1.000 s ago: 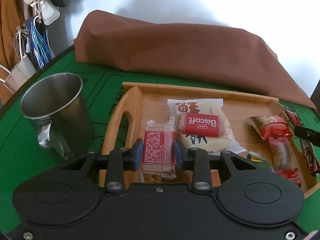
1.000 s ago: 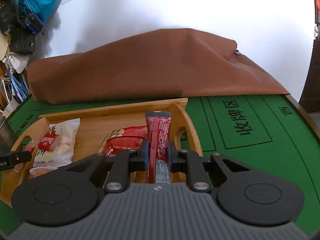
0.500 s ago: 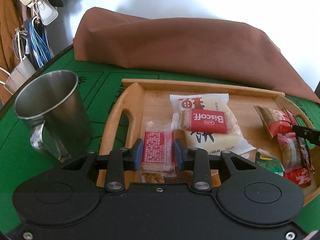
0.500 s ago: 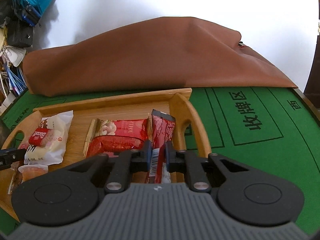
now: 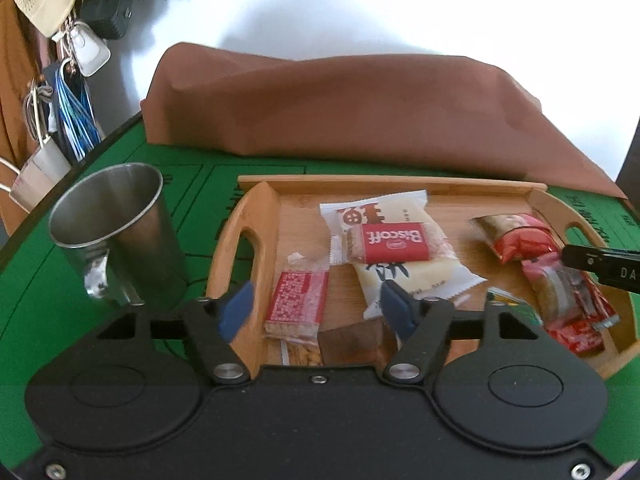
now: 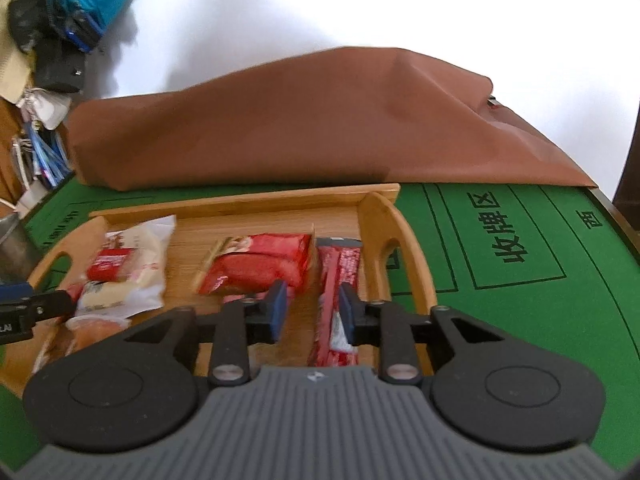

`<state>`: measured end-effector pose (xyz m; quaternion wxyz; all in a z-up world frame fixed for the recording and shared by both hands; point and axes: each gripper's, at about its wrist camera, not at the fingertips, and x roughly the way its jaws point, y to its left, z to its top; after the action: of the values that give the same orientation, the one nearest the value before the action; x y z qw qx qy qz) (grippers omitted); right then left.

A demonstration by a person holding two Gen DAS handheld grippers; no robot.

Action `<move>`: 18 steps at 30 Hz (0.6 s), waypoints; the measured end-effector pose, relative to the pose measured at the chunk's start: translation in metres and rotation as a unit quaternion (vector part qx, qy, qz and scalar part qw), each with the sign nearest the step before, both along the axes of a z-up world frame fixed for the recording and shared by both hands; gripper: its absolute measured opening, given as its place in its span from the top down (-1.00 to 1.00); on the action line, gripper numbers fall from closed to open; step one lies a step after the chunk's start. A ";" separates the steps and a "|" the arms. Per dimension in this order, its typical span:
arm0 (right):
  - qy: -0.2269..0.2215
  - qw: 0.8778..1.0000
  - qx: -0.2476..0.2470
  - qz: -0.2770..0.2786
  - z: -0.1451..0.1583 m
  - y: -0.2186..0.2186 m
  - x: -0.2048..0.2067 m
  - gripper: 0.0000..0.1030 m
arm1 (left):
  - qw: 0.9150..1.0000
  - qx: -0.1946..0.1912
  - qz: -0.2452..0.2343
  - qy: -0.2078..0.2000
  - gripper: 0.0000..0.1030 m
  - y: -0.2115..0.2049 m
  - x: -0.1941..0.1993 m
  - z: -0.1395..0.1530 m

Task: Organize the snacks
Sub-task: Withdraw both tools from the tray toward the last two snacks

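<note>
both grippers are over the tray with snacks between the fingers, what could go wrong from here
1. The right gripper is opening, and the red stick pack lies close to its right pad, so pulling back could drag it.
2. The left gripper is opening over the red-checked biscuit pack; a wide left finger near the tray handle may knock it.
3. The steel cup stands just left of the tray; a sideways swing might tip it.

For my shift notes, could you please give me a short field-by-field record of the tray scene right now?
surface: green table
container: wooden tray, holding all visible snacks
left gripper: jaws opening, red checkered packet lying loose between them on the tray
right gripper: jaws opening, long red stick packet between them, lying by the tray's right handle
tray centre: Biscoff biscuit on top of a white packet
outside tray: steel mug, upright
behind: brown cloth
</note>
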<state>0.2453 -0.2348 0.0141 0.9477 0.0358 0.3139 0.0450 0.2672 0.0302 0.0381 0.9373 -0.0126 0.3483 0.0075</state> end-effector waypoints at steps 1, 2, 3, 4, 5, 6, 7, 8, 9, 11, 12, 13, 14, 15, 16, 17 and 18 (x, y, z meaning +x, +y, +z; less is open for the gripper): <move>-0.005 1.000 -0.001 0.004 0.002 0.002 -0.005 -0.08 | 1.000 0.001 -0.003 -0.002 -0.52 -0.001 -0.004 0.002; -0.010 1.000 -0.005 0.008 0.005 0.004 -0.009 -0.11 | 1.000 0.003 -0.005 -0.004 -0.55 -0.002 -0.008 0.004; -0.014 1.000 -0.008 0.013 0.007 0.006 -0.014 -0.15 | 1.000 0.005 -0.007 -0.006 -0.63 -0.003 -0.013 0.006; -0.017 1.000 -0.011 0.020 0.009 0.008 -0.019 -0.20 | 1.000 0.008 -0.009 -0.008 -0.69 -0.004 -0.018 0.007; -0.021 0.999 -0.013 0.026 0.011 0.010 -0.026 -0.24 | 1.000 0.010 -0.011 -0.009 -0.71 -0.005 -0.023 0.009; -0.025 0.999 -0.014 0.033 0.012 0.013 -0.032 -0.30 | 1.000 0.012 -0.014 -0.011 -0.73 -0.006 -0.029 0.010; -0.029 0.999 -0.015 0.041 0.014 0.015 -0.038 -0.35 | 1.000 0.013 -0.017 -0.013 -0.77 -0.006 -0.035 0.012; -0.033 0.998 -0.017 0.049 0.015 0.018 -0.045 -0.37 | 1.000 0.014 -0.022 -0.015 -0.79 -0.007 -0.042 0.013; -0.035 0.998 -0.018 0.057 0.016 0.020 -0.052 -0.41 | 0.999 0.015 -0.026 -0.016 -0.82 -0.007 -0.048 0.015; -0.039 0.996 -0.019 0.073 0.018 0.026 -0.064 -0.49 | 0.999 0.017 -0.031 -0.020 -0.82 -0.008 -0.061 0.018; -0.040 0.996 -0.019 0.080 0.018 0.029 -0.071 -0.53 | 0.999 0.018 -0.034 -0.020 -0.84 -0.008 -0.068 0.019; -0.041 0.995 -0.019 0.086 0.019 0.031 -0.076 -0.57 | 0.999 0.018 -0.035 -0.021 -0.88 -0.007 -0.074 0.020; -0.042 0.995 -0.018 0.094 0.019 0.033 -0.083 -0.58 | 0.999 0.018 -0.037 -0.023 -0.90 -0.007 -0.080 0.021; -0.043 0.994 -0.017 0.100 0.019 0.035 -0.089 -0.60 | 0.999 0.017 -0.040 -0.024 -0.90 -0.007 -0.087 0.021; -0.044 0.993 -0.018 0.106 0.019 0.037 -0.095 -0.61 | 0.999 0.017 -0.043 -0.024 -0.91 -0.007 -0.093 0.022; -0.044 0.992 -0.019 0.113 0.019 0.039 -0.100 -0.62 | 0.999 0.017 -0.044 -0.024 -0.91 -0.007 -0.099 0.022; -0.044 0.992 -0.020 0.118 0.019 0.040 -0.106 -0.64 | 0.999 0.017 -0.046 -0.022 -0.92 -0.006 -0.106 0.021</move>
<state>0.1398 -0.1946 0.0328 0.9491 -0.0223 0.2752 0.1515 0.1614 0.0239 0.0594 0.9443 0.0189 0.3272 -0.0299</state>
